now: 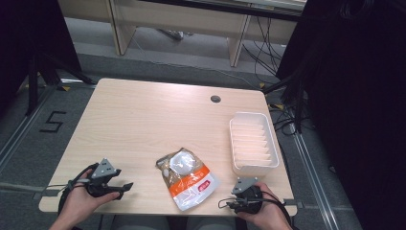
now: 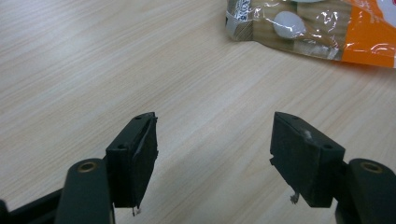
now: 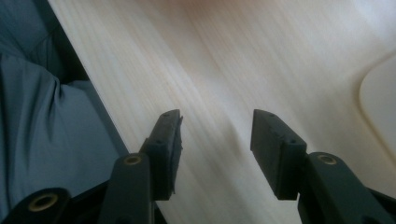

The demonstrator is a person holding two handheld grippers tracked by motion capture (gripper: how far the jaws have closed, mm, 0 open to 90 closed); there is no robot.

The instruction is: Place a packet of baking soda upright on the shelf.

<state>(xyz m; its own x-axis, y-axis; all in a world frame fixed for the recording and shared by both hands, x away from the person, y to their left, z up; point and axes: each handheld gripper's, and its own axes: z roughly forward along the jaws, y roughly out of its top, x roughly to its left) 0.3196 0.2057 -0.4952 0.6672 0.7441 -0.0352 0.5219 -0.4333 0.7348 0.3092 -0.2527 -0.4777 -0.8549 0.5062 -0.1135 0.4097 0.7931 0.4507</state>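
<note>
Both my grippers, left and right, sit spread on the table; one snack bag lies between, one white tray beyond.
Left gripper view: gaping jaws, bag ahead. Right gripper view: parted jaws over the table edge, tray corner.

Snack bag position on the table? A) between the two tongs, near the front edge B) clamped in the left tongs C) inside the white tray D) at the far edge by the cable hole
A: the snack bag lies flat between the left tongs and right tongs, outside the white tray.
</note>
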